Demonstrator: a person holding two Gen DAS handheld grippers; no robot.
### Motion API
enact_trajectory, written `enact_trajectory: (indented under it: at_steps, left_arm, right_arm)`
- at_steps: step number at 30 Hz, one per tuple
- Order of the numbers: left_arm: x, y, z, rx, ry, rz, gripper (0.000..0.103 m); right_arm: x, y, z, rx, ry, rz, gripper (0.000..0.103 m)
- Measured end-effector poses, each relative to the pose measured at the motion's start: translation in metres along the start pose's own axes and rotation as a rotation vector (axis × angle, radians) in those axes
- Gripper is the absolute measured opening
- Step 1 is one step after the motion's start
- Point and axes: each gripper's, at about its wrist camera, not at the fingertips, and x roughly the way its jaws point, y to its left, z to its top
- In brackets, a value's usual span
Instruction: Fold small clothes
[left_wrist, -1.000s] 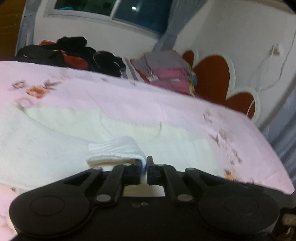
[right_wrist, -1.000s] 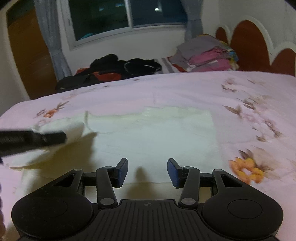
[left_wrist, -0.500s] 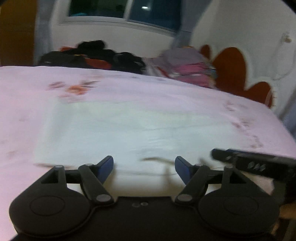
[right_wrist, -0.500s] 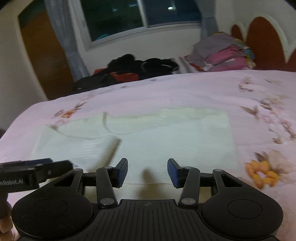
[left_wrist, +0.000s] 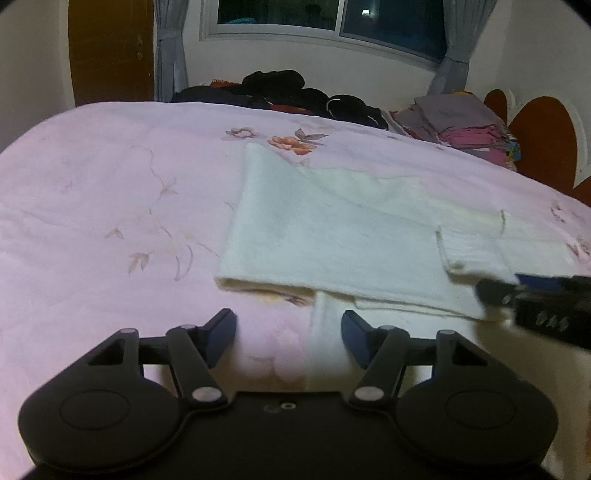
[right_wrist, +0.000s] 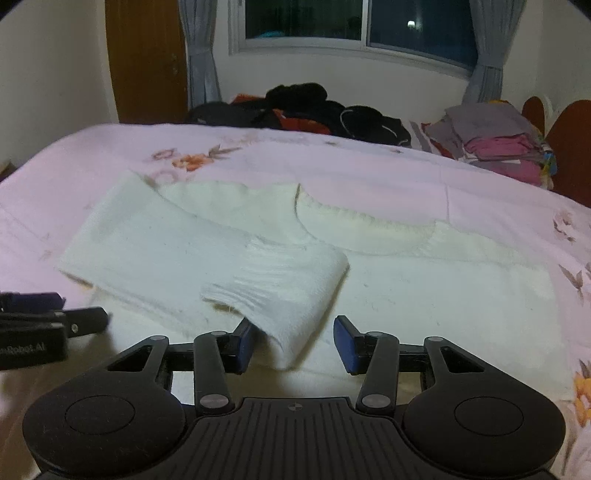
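Observation:
A cream-white knit sweater (left_wrist: 332, 236) lies flat on the pink flowered bedspread (left_wrist: 110, 206), its left sleeve folded across the body. The sleeve's ribbed cuff (right_wrist: 295, 291) ends right in front of my right gripper (right_wrist: 293, 341), which is open with the cuff edge hanging between its spread fingers, not pinched. My left gripper (left_wrist: 288, 334) is open and empty, low over the bedspread at the sweater's near left edge. The right gripper also shows in the left wrist view (left_wrist: 535, 306), and the left gripper in the right wrist view (right_wrist: 48, 321).
A pile of dark clothes (right_wrist: 295, 107) lies at the far edge of the bed. A stack of folded grey and pink clothes (right_wrist: 498, 144) sits at the far right by the red headboard (left_wrist: 543, 147). A window, curtains and a brown door are behind.
My left gripper let go of the sleeve cuff, opened and drew back to the left. The sleeve now lies folded across the sweater body. My right gripper moved closer to the cuff.

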Motion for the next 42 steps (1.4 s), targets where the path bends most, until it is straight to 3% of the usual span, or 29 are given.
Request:
enact_trajectory:
  at_steps: [1, 9, 14, 18, 20, 24, 32, 36, 39, 42]
  left_arm:
    - [0.001, 0.001, 0.001, 0.004, -0.004, 0.006, 0.063]
    - [0.004, -0.004, 0.003, 0.034, -0.036, 0.036, 0.059]
    - [0.006, -0.016, 0.004, 0.074, -0.071, 0.025, 0.039]
    - [0.005, -0.027, 0.004, 0.115, -0.101, 0.009, 0.015]
    - [0.002, -0.031, 0.003, 0.135, -0.122, 0.013, 0.01]
    - [0.007, -0.036, -0.002, 0.195, -0.112, 0.035, 0.009]
    - [0.006, -0.034, -0.002, 0.195, -0.103, 0.027, 0.009]
    - [0.003, -0.031, 0.002, 0.192, -0.077, 0.011, 0.01]
    - [-0.004, -0.024, 0.006, 0.164, -0.062, -0.016, 0.017]
    - [-0.016, -0.018, 0.012, 0.121, -0.065, -0.039, 0.025]
  right_arm:
    - [-0.001, -0.003, 0.002, 0.012, -0.007, 0.007, 0.009]
    - [-0.037, -0.066, 0.02, 0.17, -0.094, -0.03, 0.008]
    - [-0.039, -0.11, 0.007, 0.27, -0.034, -0.043, 0.008]
    - [-0.041, -0.137, -0.01, 0.376, -0.005, -0.033, 0.008]
    - [-0.043, -0.145, -0.015, 0.402, -0.008, -0.042, 0.008]
    - [-0.044, -0.158, -0.02, 0.43, 0.008, -0.086, 0.008]
    - [-0.052, -0.175, -0.023, 0.449, 0.0, -0.136, 0.008]
    - [-0.052, -0.175, -0.025, 0.389, 0.016, -0.251, 0.008]
    - [-0.062, -0.175, -0.022, 0.363, -0.021, -0.316, 0.009]
    - [-0.067, -0.176, -0.015, 0.353, -0.052, -0.296, 0.009]
